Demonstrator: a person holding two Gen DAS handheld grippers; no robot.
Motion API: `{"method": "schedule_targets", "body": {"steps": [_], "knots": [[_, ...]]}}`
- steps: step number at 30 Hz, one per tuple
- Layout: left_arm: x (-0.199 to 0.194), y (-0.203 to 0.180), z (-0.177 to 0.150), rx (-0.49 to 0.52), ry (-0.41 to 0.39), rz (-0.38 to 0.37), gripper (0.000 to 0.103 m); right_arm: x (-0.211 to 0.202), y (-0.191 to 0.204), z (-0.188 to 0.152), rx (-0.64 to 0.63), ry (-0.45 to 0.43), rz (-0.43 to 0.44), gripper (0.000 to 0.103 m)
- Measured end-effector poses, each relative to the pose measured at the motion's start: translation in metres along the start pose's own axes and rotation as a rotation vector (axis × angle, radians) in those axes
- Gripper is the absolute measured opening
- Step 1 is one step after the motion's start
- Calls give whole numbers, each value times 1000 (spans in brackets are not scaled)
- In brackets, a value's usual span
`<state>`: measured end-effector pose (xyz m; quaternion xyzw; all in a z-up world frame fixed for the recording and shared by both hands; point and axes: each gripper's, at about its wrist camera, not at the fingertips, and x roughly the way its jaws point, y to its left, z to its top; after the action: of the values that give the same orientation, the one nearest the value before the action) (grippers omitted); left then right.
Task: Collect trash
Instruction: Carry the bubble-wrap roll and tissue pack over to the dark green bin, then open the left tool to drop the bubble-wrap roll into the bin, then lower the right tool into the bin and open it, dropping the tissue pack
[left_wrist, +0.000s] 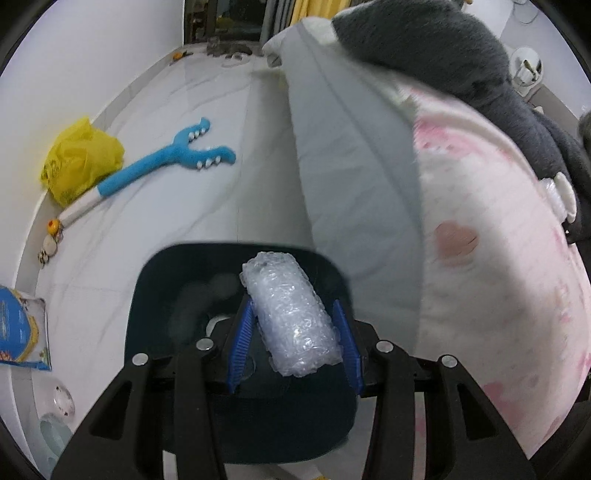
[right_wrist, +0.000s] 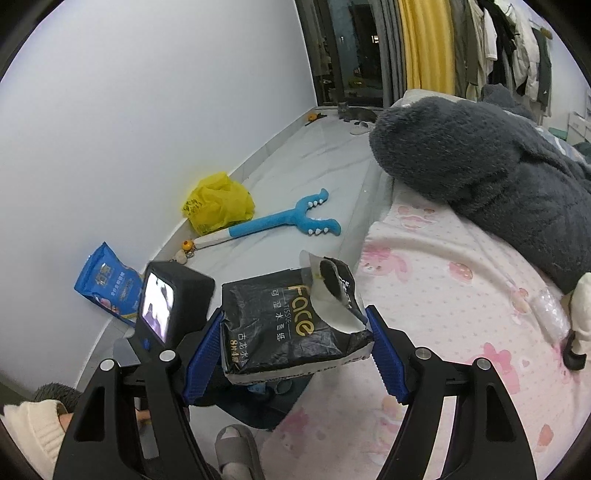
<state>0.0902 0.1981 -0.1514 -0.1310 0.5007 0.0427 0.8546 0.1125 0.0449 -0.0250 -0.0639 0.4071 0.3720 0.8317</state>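
My left gripper (left_wrist: 293, 310) is shut on a roll of clear bubble wrap (left_wrist: 291, 317), its blue pads pressing both sides. The roll hangs over the mouth of a dark blue bin (left_wrist: 162, 295) on the floor. In the right wrist view, my right gripper (right_wrist: 293, 314) is shut on a torn black tissue wrapper (right_wrist: 280, 332) with gold lettering, held beside the bed. Below it a part of the bin (right_wrist: 251, 410) shows. The lit screen (right_wrist: 157, 306) on the back of the left gripper's body stands just left of the wrapper.
A crumpled yellow plastic bag (left_wrist: 81, 158), a blue plush toy (left_wrist: 162, 162) and a blue packet (left_wrist: 22, 332) lie on the pale floor by the wall. The bed with a pink blanket (right_wrist: 461, 314) and a grey plush (right_wrist: 480, 162) fills the right. A slippered foot (right_wrist: 236, 450) is near the bin.
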Motion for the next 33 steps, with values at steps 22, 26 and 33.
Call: {"method": "schedule_targets", "body": {"steps": [22,26,33], "knots": [[14,66,-40,-85,148,15,70,60,38,-20,33,144,-41,75],[6,71,-44,-43,129,10,76,68,42,-21,40,158,-37,75],[-10,90,-47,-22,93,-11,78,83,50,-25,34,187,-38,75]]}}
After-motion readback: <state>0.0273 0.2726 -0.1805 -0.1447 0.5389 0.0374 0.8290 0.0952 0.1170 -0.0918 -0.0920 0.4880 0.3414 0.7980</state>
